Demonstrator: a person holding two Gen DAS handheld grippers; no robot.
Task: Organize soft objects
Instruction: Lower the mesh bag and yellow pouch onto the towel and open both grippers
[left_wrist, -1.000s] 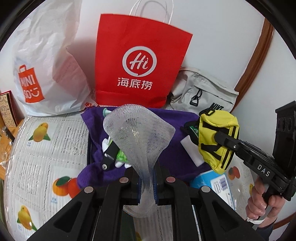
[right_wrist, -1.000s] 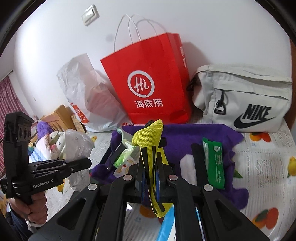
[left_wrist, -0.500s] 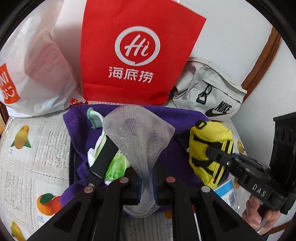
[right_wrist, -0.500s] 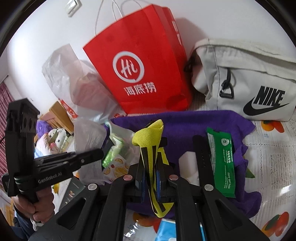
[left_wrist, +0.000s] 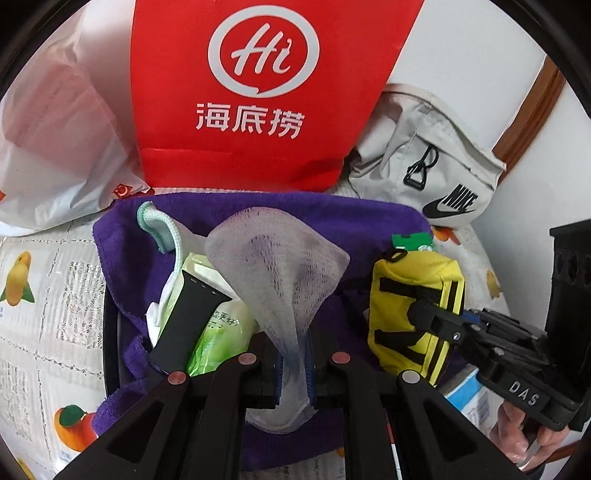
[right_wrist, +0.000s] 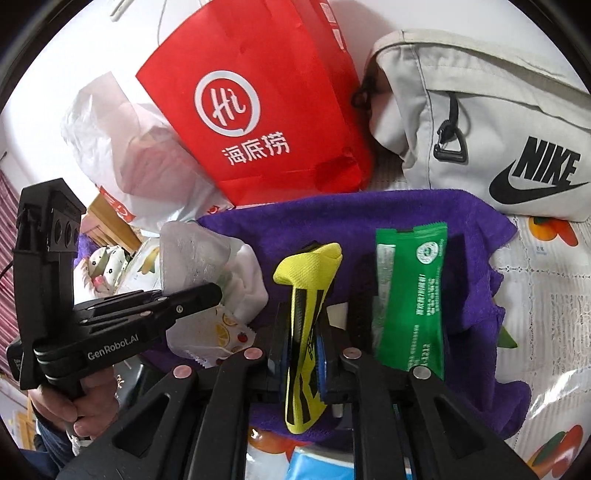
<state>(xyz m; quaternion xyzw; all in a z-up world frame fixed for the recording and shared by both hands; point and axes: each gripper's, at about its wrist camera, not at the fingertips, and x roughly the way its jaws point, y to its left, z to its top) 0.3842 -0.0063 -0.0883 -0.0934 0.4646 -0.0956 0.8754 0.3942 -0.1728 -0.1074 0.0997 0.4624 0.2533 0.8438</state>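
Observation:
My left gripper (left_wrist: 294, 365) is shut on a white mesh cloth (left_wrist: 277, 266) and holds it above a purple towel (left_wrist: 325, 214). My right gripper (right_wrist: 303, 354) is shut on a yellow pouch with black stripes (right_wrist: 306, 295), also above the towel (right_wrist: 424, 210). The pouch also shows in the left wrist view (left_wrist: 413, 306), held by the right gripper (left_wrist: 432, 317). The left gripper (right_wrist: 207, 291) and the mesh cloth (right_wrist: 192, 251) show in the right wrist view. On the towel lie a black strap (left_wrist: 184, 325), a green wipes pack (left_wrist: 218, 332) and a green sachet (right_wrist: 413, 299).
A red paper bag (left_wrist: 258, 92), a white plastic bag (left_wrist: 55, 140) and a grey Nike bag (left_wrist: 424, 162) stand against the wall behind the towel. A fruit-print tablecloth (left_wrist: 44, 295) covers the table. A blue-white box (left_wrist: 465, 398) lies at the near right.
Both grippers have moved forward and down toward the purple towel, each keeping its hold. The bags at the back now look larger and closer.

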